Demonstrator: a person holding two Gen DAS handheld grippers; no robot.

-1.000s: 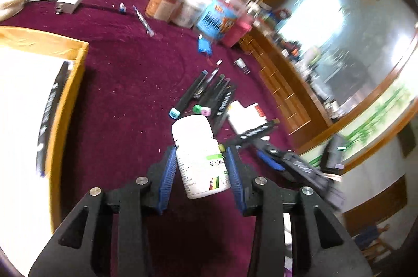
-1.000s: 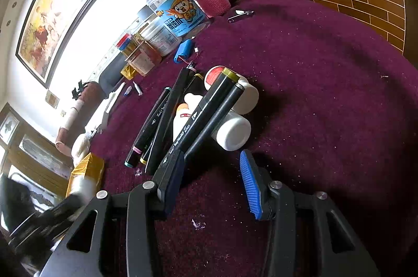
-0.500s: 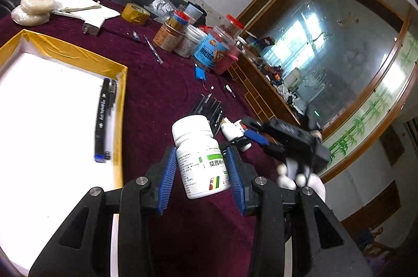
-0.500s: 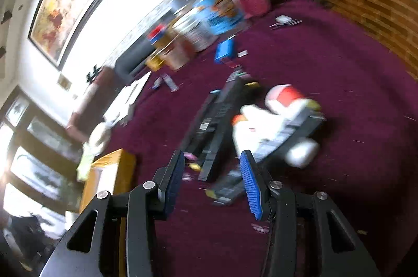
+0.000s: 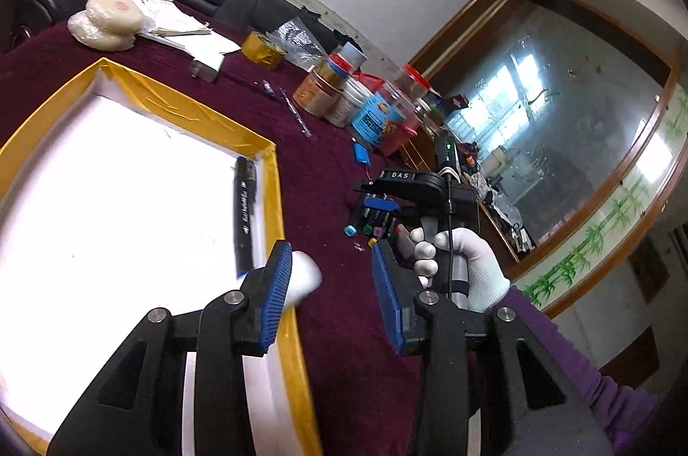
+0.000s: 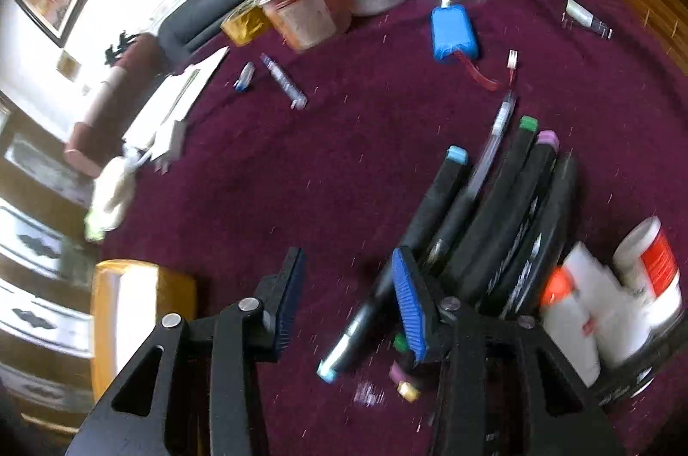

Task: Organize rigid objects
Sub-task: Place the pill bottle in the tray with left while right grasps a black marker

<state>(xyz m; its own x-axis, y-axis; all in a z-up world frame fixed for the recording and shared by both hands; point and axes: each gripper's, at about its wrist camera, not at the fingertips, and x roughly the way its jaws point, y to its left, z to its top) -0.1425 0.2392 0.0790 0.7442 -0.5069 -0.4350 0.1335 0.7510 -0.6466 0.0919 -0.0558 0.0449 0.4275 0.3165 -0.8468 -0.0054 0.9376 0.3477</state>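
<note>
In the left wrist view my left gripper hangs over the yellow-taped rim of a white tray. Only bare cloth shows between its jaws. A blurred white bottle sits just past the left pad, over the tray's edge. A black marker lies inside the tray. My right gripper, in a white-gloved hand, points down at several black markers. Its jaws are closing. A blue-capped marker runs under its right finger, not pinched. White bottles lie to the right of the markers.
Jars and tubs crowd the table's far side. A blue battery pack and a pen lie on the maroon cloth. A tape roll and papers sit behind the tray. Beyond are a dark sofa and a wooden partition.
The white bottle is no longer held between the left pads and shows only as a blur by the left pad. The left gripper moved over the tray's rim. The right gripper swung down over the markers.
</note>
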